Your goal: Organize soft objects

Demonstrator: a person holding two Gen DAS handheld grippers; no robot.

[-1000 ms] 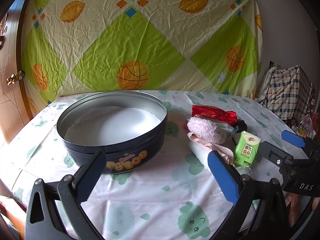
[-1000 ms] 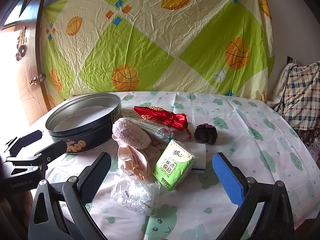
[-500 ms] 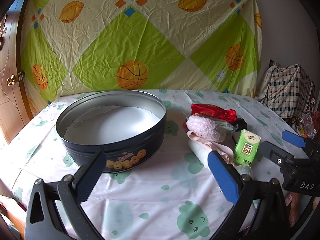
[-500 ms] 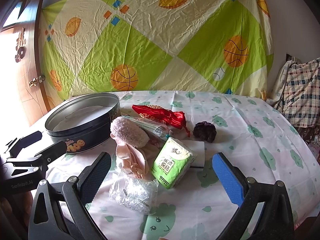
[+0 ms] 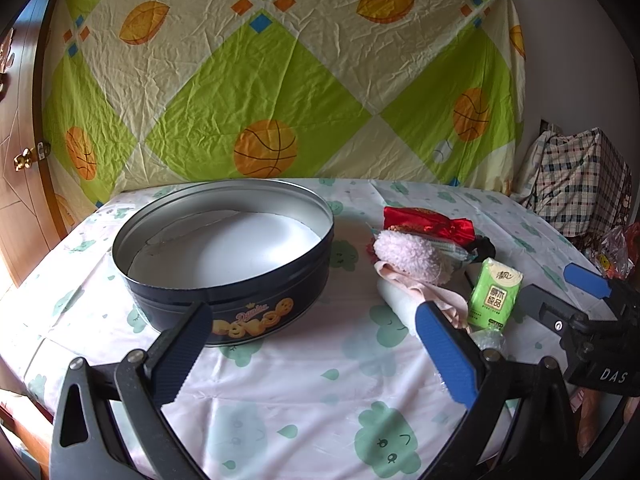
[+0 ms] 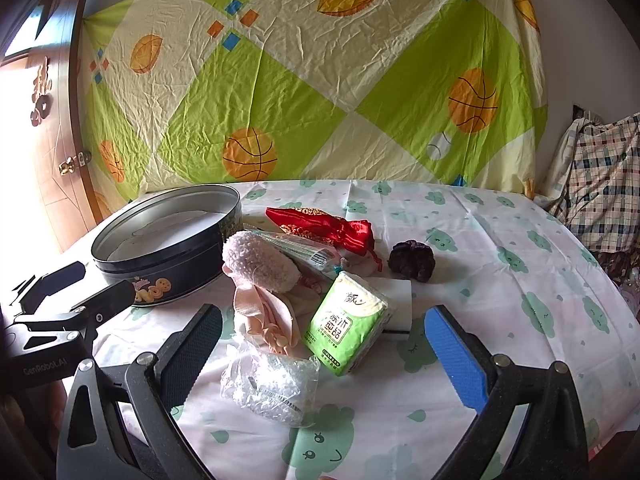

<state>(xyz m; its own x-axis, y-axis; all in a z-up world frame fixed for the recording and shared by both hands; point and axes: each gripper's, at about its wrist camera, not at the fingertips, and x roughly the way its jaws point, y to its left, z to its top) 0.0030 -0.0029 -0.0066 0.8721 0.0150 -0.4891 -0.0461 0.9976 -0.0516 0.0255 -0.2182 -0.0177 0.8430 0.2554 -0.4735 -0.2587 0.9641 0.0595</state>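
Observation:
A round dark-blue cookie tin point(image 5: 224, 264) stands open and empty on the table, also in the right wrist view point(image 6: 168, 248). Right of it lies a pile: a pink fluffy item point(image 6: 260, 264), a peach cloth point(image 6: 264, 316), a red satin pouch point(image 6: 324, 228), a green tissue pack point(image 6: 344, 324), a crinkled clear plastic bag point(image 6: 272, 384) and a dark scrunchie point(image 6: 412, 260). My left gripper point(image 5: 312, 356) is open and empty, just in front of the tin. My right gripper point(image 6: 324, 356) is open and empty, in front of the tissue pack.
The table point(image 5: 304, 400) wears a white cloth with green prints. A patterned sheet point(image 5: 280, 80) hangs behind. A wooden door point(image 5: 20, 160) is at left. A plaid bag point(image 5: 576, 184) stands at right. A white flat item point(image 6: 400, 308) lies under the tissue pack.
Both grippers have shifted very slightly; the objects lie as before.

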